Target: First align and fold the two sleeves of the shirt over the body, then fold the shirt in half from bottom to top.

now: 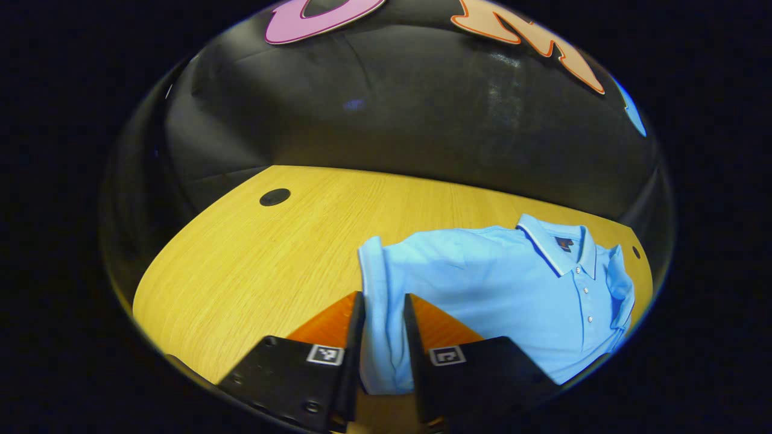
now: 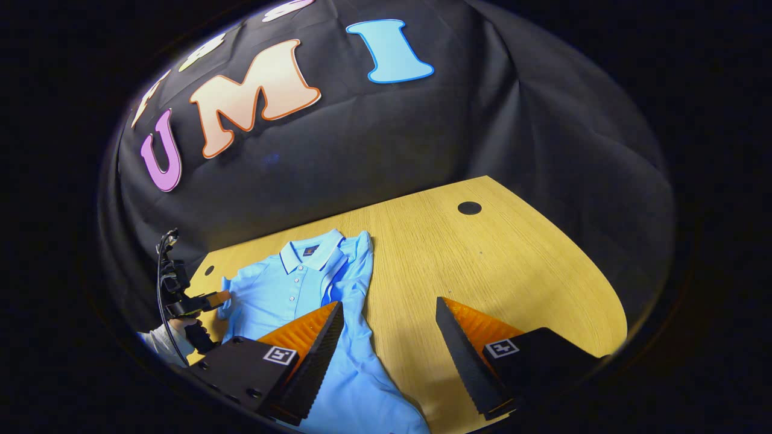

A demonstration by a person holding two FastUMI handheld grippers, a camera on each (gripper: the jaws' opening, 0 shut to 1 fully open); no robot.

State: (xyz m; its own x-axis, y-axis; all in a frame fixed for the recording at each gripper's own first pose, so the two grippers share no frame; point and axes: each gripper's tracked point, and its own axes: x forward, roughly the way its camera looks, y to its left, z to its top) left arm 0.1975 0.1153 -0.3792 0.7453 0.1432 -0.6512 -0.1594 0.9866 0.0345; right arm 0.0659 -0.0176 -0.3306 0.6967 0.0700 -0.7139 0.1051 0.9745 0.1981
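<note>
1. My left gripper has its jaws drawn close on the left sleeve of the blue polo shirt; both fingers press the cloth between them, and the sleeve edge stands up out of the grip.
2. My right gripper stands wide apart and holds nothing. One finger hangs over the shirt's body; the other is over bare wood just beside the right sleeve.
3. In the right gripper view, the left gripper and the hand that holds it sit at the shirt's far side, touching the cloth there.
4. The shirt lies front up on the table, collar toward the booth wall, buttons visible. The right sleeve appears already turned in along the body.
5. Judgement: the sleeve-folding step is in hand, on the left side. The bottom-to-top fold is not yet done.
6. The next move calls for carrying the pinched sleeve across onto the body, laying it flat and square with the other, then letting go.
7. The table is light wood with a round dark grommet near its back edge. Black cloth walls close the booth behind.
</note>
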